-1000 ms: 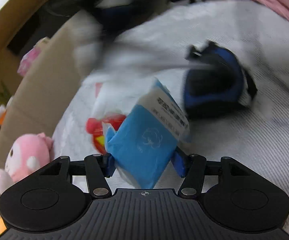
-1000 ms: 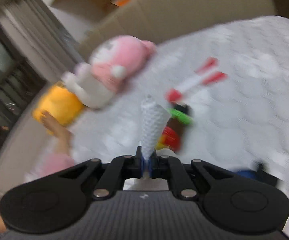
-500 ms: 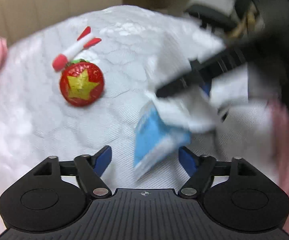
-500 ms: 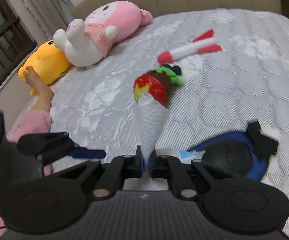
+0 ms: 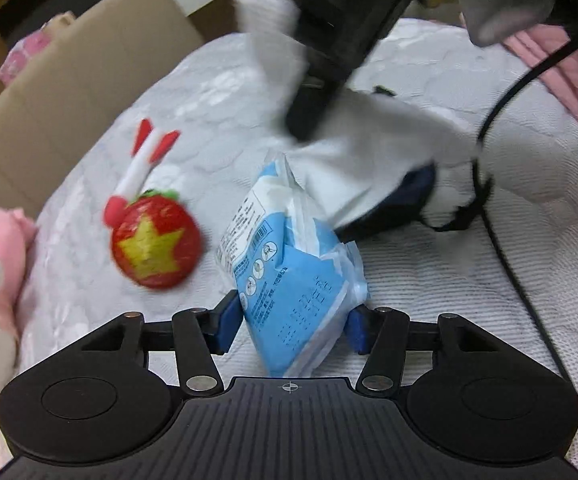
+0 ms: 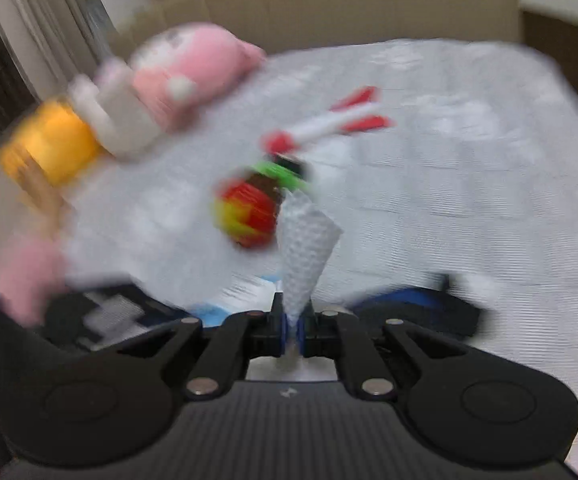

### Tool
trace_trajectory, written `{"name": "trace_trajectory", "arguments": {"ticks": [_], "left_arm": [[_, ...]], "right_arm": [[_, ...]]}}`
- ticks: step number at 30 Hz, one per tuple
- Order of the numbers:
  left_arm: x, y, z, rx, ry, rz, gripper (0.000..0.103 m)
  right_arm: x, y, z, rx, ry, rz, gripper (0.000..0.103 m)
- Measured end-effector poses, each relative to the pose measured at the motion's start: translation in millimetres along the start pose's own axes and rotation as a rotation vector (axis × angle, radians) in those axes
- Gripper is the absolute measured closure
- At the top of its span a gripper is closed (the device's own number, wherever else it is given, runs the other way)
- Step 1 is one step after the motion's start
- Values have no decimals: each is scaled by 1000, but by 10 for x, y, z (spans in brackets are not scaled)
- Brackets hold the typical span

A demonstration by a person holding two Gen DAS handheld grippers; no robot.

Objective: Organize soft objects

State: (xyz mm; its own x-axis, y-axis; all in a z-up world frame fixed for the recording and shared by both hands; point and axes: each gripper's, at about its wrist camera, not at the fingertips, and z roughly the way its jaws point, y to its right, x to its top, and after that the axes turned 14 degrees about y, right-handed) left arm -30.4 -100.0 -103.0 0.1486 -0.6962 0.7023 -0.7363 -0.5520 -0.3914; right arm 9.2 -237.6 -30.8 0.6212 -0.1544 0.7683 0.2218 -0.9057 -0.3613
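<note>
A blue tissue pack (image 5: 289, 272) stands between the blue pads of my left gripper (image 5: 294, 322). The jaws are closing and both pads touch its sides. My right gripper (image 6: 293, 330) is shut on a white waffle cloth (image 6: 305, 248), which sticks up from the pads as a cone. In the left wrist view that cloth (image 5: 369, 152) hangs blurred over a blue-and-black soft case (image 5: 405, 196). A red strawberry plush with a yellow star (image 5: 155, 250) and a red-and-white rocket toy (image 5: 145, 160) lie to the left on the white quilt (image 5: 429, 300).
A pink-and-white plush (image 6: 181, 76) and a yellow plush (image 6: 49, 144) lie at the quilt's left edge. A cardboard box wall (image 5: 69, 80) borders the far side. A black cable (image 5: 497, 240) crosses the quilt on the right, near pink fabric (image 5: 569, 72).
The left jaws let go of the tissue pack half a second ago, and now both pads touch it again. The right gripper kept the white cloth and swung; both views are blurred.
</note>
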Motion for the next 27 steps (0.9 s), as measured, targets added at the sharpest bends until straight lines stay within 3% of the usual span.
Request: {"name": "trace_trajectory", "arguments": {"ticks": [3, 6, 8, 19, 24, 27], "left_arm": [[12, -104, -49, 7, -15, -53, 46], [13, -157, -29, 23, -24, -61, 45], [2, -185, -22, 23, -30, -76, 45], [-83, -259, 62, 16, -41, -140, 43], [-108, -450, 110, 88, -60, -231, 41], [-127, -621, -91, 99, -32, -316, 41]], "right_arm": [[93, -159, 258, 120, -5, 38, 97], [34, -310, 575, 117, -90, -40, 97], [-30, -372, 629, 80, -102, -128, 97], [-43, 62, 212, -19, -95, -63, 97], [-85, 233, -44, -72, -79, -57, 97], [-116, 380, -187, -103, -71, -22, 97]]}}
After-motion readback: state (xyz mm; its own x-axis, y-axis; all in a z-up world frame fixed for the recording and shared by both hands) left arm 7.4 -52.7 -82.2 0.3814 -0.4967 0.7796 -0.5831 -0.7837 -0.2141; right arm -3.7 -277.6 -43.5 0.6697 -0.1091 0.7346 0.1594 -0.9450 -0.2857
